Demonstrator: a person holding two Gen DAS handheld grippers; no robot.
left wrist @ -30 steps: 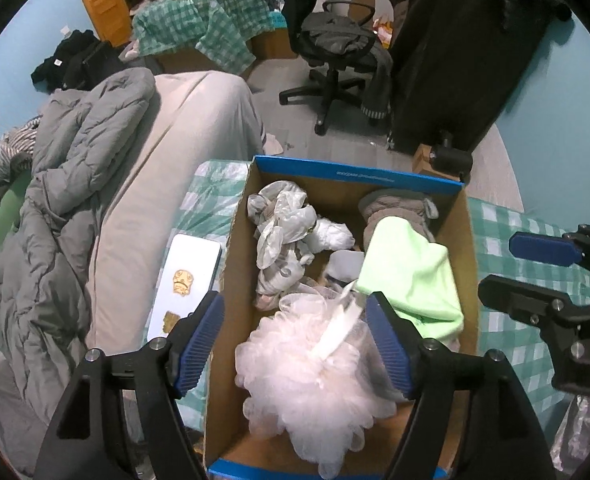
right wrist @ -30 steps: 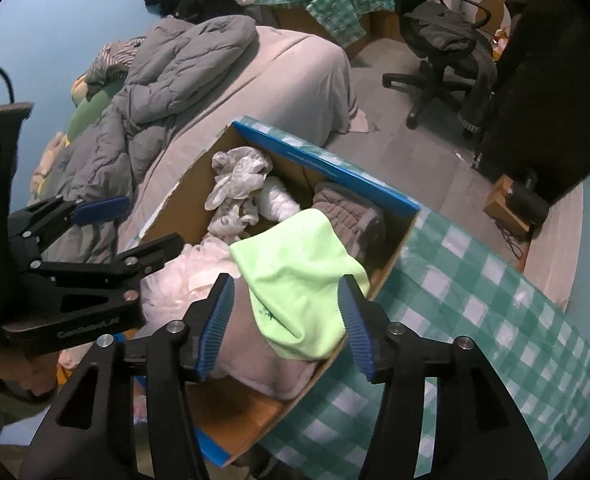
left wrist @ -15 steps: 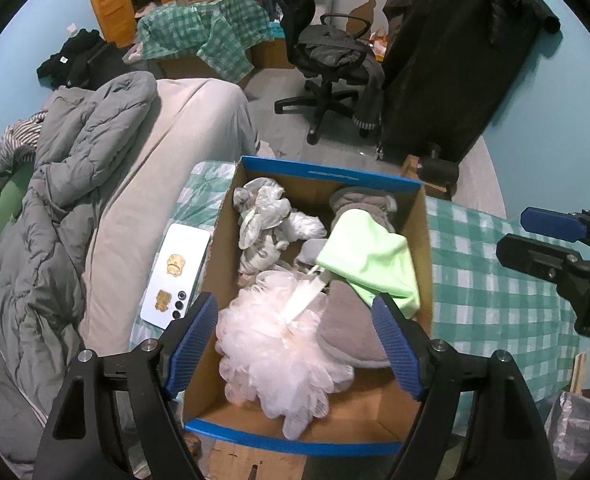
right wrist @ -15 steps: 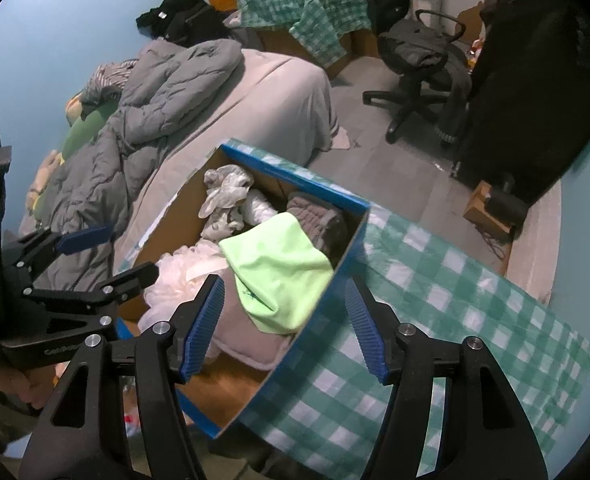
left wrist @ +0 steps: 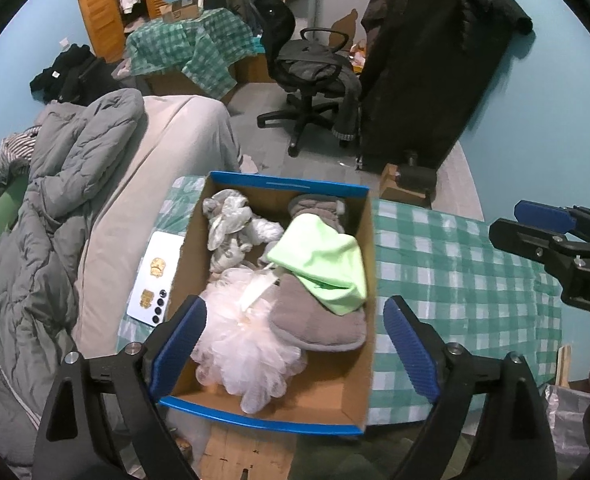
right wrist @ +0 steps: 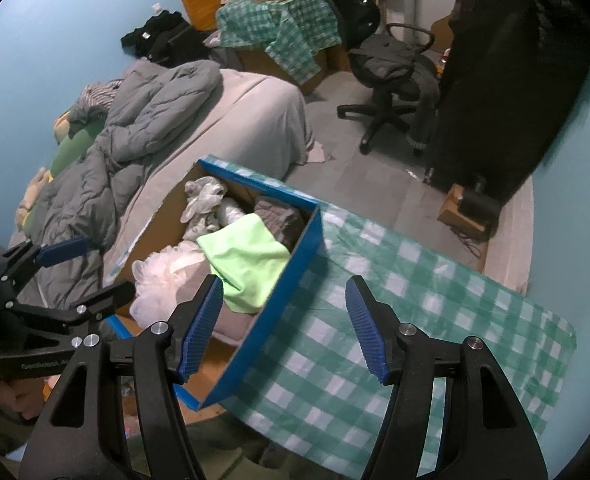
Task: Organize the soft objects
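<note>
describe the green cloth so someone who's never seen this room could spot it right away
Find the blue-edged cardboard box on the checked tablecloth beside the bed. Inside, on the side farther from the bed, the green cloth lies draped over a grey slipper. It is the only bright lime item; its neighbours are white or grey.

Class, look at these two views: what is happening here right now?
A person holds two grippers above a cardboard box on a checked tablecloth. Both the left gripper and right gripper are open and empty. The box holds a pink bath pouf, green cloth, grey slipper and white gloves.
</note>
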